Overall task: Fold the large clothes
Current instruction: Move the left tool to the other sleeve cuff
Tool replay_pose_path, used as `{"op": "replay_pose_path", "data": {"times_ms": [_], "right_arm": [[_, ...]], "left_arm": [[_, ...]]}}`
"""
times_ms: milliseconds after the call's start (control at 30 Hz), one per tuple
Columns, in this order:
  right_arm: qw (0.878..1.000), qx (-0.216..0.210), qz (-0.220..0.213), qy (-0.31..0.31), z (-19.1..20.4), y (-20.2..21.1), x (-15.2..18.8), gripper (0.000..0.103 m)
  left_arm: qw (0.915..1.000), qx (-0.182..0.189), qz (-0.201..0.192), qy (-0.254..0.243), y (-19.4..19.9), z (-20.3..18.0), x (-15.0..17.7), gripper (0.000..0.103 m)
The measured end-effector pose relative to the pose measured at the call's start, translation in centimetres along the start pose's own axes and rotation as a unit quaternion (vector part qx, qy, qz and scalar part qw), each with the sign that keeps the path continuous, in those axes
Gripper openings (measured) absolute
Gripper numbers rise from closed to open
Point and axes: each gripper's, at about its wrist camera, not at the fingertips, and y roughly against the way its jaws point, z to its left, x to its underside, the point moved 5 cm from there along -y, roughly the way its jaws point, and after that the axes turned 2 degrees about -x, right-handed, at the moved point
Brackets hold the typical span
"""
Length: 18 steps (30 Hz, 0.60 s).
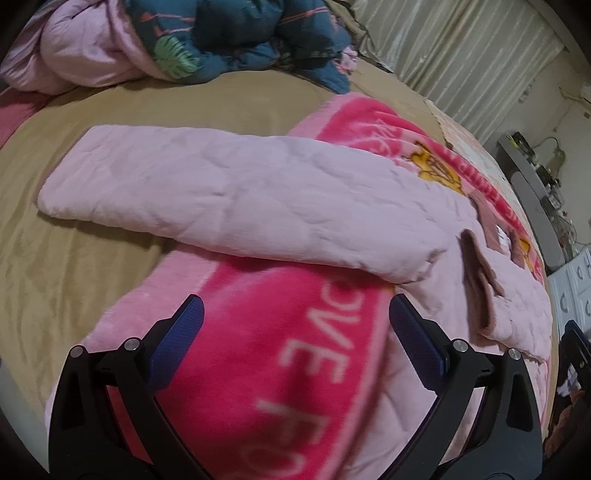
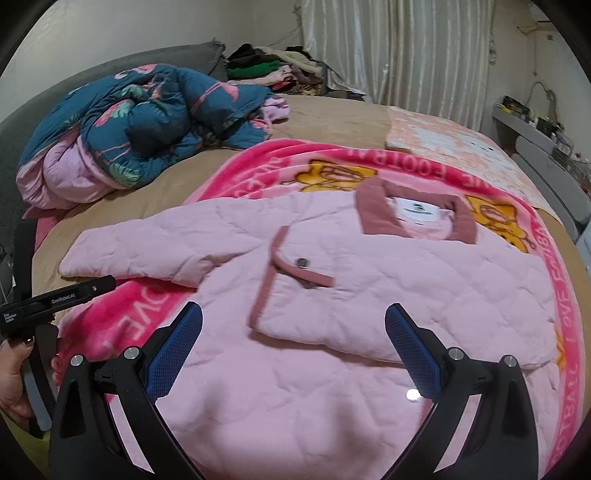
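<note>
Across the middle of the left wrist view, the pink quilted jacket's sleeve runs from centre left toward the right edge, lying flat over the bright pink blanket spread on the tan bed. The left gripper hovers at the bottom of the frame with its jaws spread wide and nothing between them, blanket showing through the gap. The sleeve looks puffy and soft, light for its bulk, so I would expect it to flop rather than crease cleanly; its rounded cuff end at centre left seems the natural place to pinch. In the upper left, a teal flamingo-print duvet sits bundled, well apart. In the right wrist view, the jacket fills the centre and lower frame, front side up, with its dusky-rose collar toward the upper right and a buttoned flap near the middle. The right gripper is likewise wide open and empty above the lower body of the jacket. The padding should spring back some, I think, so a hold on the hem or side seam, through both layers, looks safer than on the slick quilted face. At the left edge a hand holds the other gripper.
</note>
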Motion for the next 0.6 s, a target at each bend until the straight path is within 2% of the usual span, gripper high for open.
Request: {"op": "replay_pose_path", "data": {"times_ms": [600], "right_arm": [[0.998,-0.029,0.03,0.054,7.4,-4.9,-0.7,0.099]], "left_arm": [[0.9968,-0.016,-0.005,0.078,-1.0,8.4,-2.5,0.094]]}}
